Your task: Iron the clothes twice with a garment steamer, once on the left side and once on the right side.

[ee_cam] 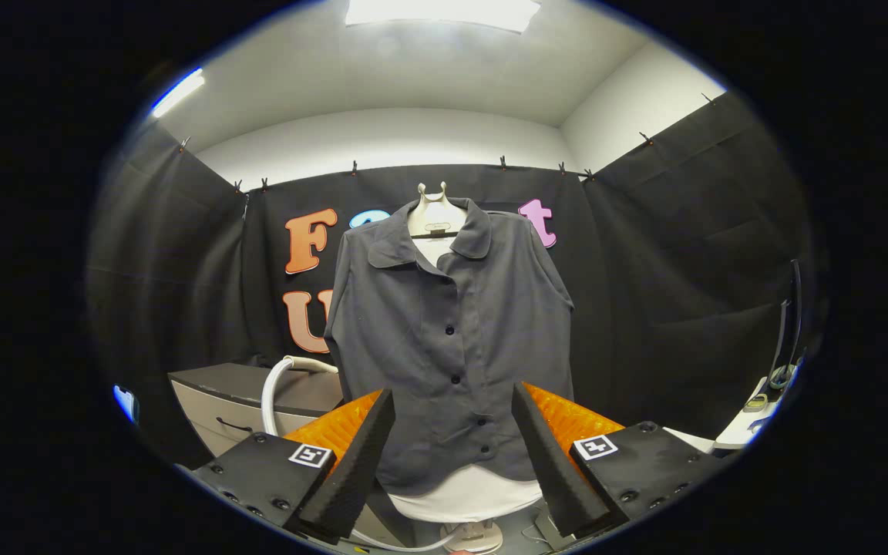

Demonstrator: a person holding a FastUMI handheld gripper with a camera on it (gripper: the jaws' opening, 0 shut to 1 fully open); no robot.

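A: Tool (453,455) nearest the lens, fingers spread wide, nothing between them, not touching anything. Shirt hem sits in the gap beyond the fingers.

B: Task's thing?

A: One dark grey shirt (452,339), buttoned, on one pale dress form (436,220) straight ahead of the fingers, against the black booth wall. Judged light, soft, limp; cloth will yield and swing under any push, so passes should stay gentle. Not something to grip.

B: And the steamer?

A: One white hose (273,389) curves up beside the shirt's edge, above a grey cabinet (243,397). Steamer head itself I cannot pick out. Judgement: handle would be rigid plastic, moderately light, hose dragging on it; take it at the handle, not the hose.

B: Counts?

A: Shirt one, form one, hose one, cabinet one. Five buttons (449,330) visible down the placket. A white tabletop (745,428) stands to the other side, small items on it, too small to identify.

B: Progress?

A: Neither side appears begun.
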